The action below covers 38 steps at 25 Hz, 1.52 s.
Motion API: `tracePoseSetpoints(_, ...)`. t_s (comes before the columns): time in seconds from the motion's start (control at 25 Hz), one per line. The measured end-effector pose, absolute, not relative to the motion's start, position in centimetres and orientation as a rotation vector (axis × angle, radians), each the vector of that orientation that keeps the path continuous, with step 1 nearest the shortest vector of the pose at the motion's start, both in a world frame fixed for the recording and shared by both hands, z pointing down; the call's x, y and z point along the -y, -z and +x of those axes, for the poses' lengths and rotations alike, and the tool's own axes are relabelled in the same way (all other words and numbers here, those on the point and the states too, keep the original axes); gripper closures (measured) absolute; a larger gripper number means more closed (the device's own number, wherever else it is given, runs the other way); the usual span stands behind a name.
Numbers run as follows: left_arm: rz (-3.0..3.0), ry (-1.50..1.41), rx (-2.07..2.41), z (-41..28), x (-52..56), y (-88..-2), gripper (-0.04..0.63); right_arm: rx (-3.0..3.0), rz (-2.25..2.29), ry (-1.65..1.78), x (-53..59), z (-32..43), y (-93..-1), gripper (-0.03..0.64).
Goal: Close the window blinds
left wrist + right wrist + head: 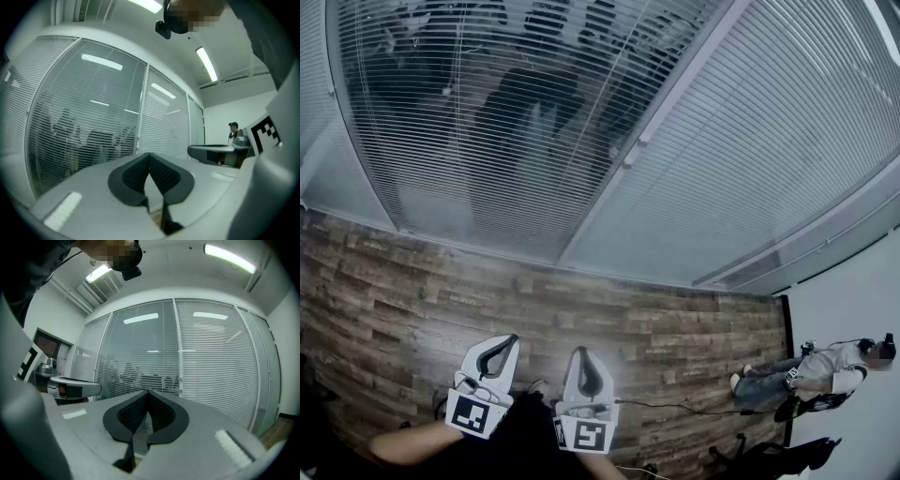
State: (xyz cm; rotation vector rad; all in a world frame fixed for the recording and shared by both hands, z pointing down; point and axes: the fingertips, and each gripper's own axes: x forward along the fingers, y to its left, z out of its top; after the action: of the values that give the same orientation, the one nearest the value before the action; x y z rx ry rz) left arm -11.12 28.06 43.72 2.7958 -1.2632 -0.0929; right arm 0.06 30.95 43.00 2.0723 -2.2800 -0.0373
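- Both grippers are hovering at the bottom centre of the head view. The left gripper (508, 341) and the right gripper (581, 354) are each clenched tip to tip on nothing, and each gripper's own view is showing its jaws meeting with only the window beyond.
- The window blinds are filling the upper half of the head view, well apart from both grippers. The open-slat panel (487, 112) at upper left is letting dark shapes show through, while the closed panel (769, 159) at upper right is reading as flat pale grey.
- The slats are looking thin, light and easily bent, so pinching them is likely to risk a kink. The small white knobs (628, 155) on the post between the panels are looking like the better hold: small and smooth, probably calling for a firm pinch and a twist. Whether the slats are sitting behind glass cannot be told.
- Count: two grippers; one panel with slats open; at least two closed panels, one on each side of it; one seated person (825, 370) at lower right, beside the wood-plank floor (412, 300).
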Motion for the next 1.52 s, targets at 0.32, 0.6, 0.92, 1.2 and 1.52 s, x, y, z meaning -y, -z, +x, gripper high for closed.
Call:
tracePoseSetpoints(0.32,2.755,0.101,1.304,-10.0,-27.7,-43.9,0.594,2.320,2.100,-0.005,-30.8,2.1,-43.3,0.614)
tracePoseSetpoints(0.6,2.737,0.066,1.386,-9.0,-26.8,-44.6,0.594,2.378,2.099,-0.023,-30.0,4.5,-43.7,0.614)
tracePoseSetpoints(0.92,2.733,0.015,1.446,-5.3,-26.3,-47.0,0.594,2.463,2.020,-0.033,-29.4,8.0,-45.5,0.614)
tracePoseSetpoints(1.2,2.672,-0.003,1.512,-1.7,-26.9,-48.6,0.594,2.505,2.011,-0.056,-29.4,11.9,-46.9,0.614)
tracePoseSetpoints(1.52,2.702,-0.022,1.488,0.0,-23.1,-48.4,0.594,2.499,2.011,-0.088,-26.0,12.9,-47.4,0.614)
